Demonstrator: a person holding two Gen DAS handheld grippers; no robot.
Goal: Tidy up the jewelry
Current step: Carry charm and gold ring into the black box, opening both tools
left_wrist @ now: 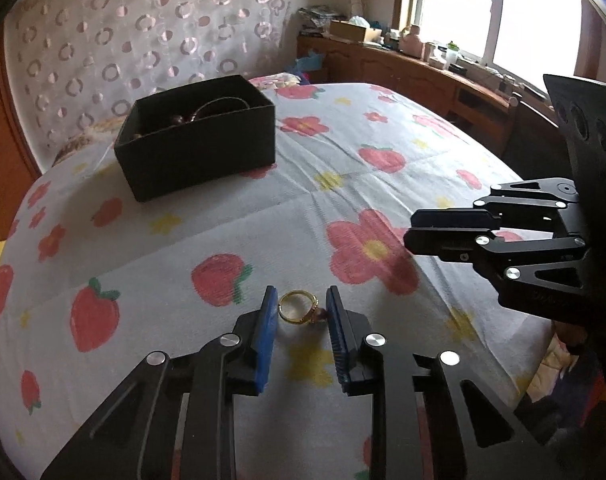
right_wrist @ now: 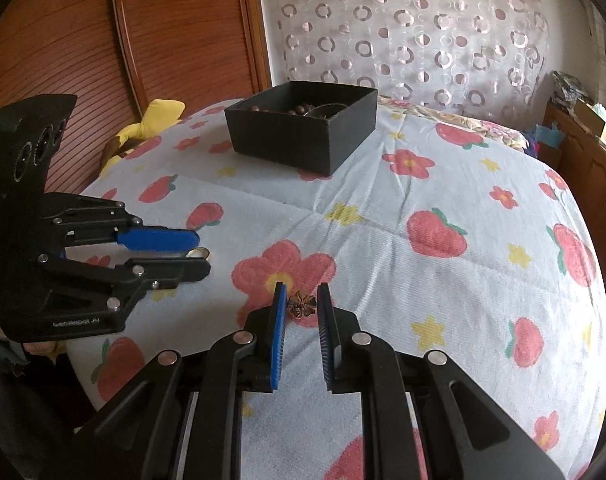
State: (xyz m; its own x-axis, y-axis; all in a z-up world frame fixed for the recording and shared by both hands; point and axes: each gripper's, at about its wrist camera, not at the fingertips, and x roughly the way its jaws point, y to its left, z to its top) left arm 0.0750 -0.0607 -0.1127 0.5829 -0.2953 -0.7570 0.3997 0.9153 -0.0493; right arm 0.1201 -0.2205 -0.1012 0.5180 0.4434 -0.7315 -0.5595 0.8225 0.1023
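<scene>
A gold ring [left_wrist: 299, 307] with a dark stone lies on the flowered sheet between the open blue pads of my left gripper [left_wrist: 301, 296]; the pads stand apart from it. In the right wrist view, a dark flower-shaped piece of jewelry [right_wrist: 301, 304] lies on the sheet between the open pads of my right gripper [right_wrist: 301, 292]. The left gripper [right_wrist: 201, 254] shows there at the left, with the ring [right_wrist: 197, 254] between its fingers. The right gripper [left_wrist: 409, 230] shows in the left wrist view at the right. A black open box [left_wrist: 199, 156] holding beads and bangles stands farther back; it also shows in the right wrist view [right_wrist: 303, 140].
The bed is covered by a white sheet [left_wrist: 223, 220] with strawberries and flowers. A wooden headboard [right_wrist: 175, 28] and a circle-patterned curtain [right_wrist: 423, 28] are behind the box. A yellow cloth [right_wrist: 159, 116] lies at the bed's edge. A cluttered wooden cabinet [left_wrist: 423, 68] stands under the window.
</scene>
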